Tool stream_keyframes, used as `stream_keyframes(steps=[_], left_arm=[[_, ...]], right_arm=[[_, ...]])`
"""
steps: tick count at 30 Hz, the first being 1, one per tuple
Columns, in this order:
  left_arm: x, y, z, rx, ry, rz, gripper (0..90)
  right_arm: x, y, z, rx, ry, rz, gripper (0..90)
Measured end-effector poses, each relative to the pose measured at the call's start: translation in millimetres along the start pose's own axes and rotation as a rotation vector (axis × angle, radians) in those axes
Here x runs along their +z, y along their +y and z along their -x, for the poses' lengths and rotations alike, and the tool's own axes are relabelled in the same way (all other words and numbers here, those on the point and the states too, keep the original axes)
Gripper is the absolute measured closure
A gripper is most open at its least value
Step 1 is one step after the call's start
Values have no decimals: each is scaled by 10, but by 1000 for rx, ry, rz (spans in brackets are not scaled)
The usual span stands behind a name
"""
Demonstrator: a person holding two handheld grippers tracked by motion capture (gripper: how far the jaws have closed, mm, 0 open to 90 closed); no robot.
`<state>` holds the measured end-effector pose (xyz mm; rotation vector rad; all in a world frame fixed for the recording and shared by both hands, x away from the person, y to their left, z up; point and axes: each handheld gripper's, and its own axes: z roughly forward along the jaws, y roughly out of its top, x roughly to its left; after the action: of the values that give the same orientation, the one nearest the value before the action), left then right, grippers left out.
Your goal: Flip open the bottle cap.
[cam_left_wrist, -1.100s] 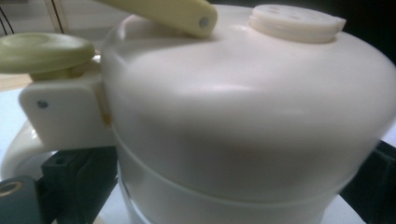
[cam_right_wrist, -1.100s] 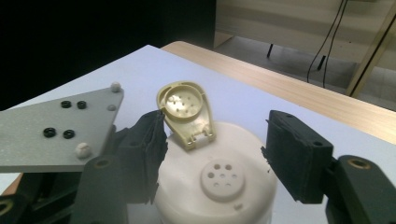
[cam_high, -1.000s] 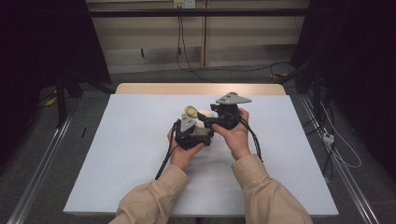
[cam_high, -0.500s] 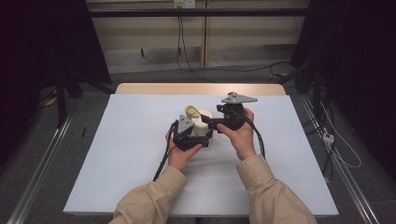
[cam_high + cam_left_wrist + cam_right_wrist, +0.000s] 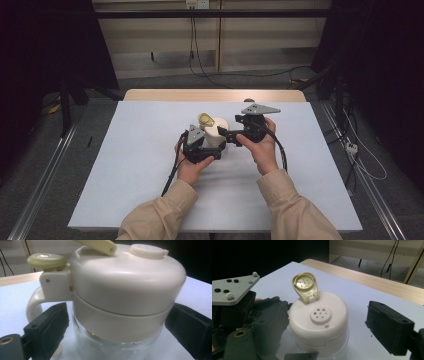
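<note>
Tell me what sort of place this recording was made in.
Probably a lab recording station, not a kitchen: a white-covered table stands alone before black curtains, with cables trailing over the bare floor, and one cream-lidded glass jar as the sole prop.

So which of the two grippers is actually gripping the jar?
The left gripper: its jaws clamp the jar below its lid. The right gripper has jaws that have just been opening and stand clear of it.
</note>
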<state>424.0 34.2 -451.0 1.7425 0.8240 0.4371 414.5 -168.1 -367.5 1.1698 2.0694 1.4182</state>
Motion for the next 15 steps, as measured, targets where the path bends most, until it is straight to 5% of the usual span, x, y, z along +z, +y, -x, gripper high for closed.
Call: stream_keyframes(steps=[15], left_arm=[[-101, 31, -9, 10, -13, 7, 54]], right_arm=[[-114, -71, -2, -7, 20, 5, 154]])
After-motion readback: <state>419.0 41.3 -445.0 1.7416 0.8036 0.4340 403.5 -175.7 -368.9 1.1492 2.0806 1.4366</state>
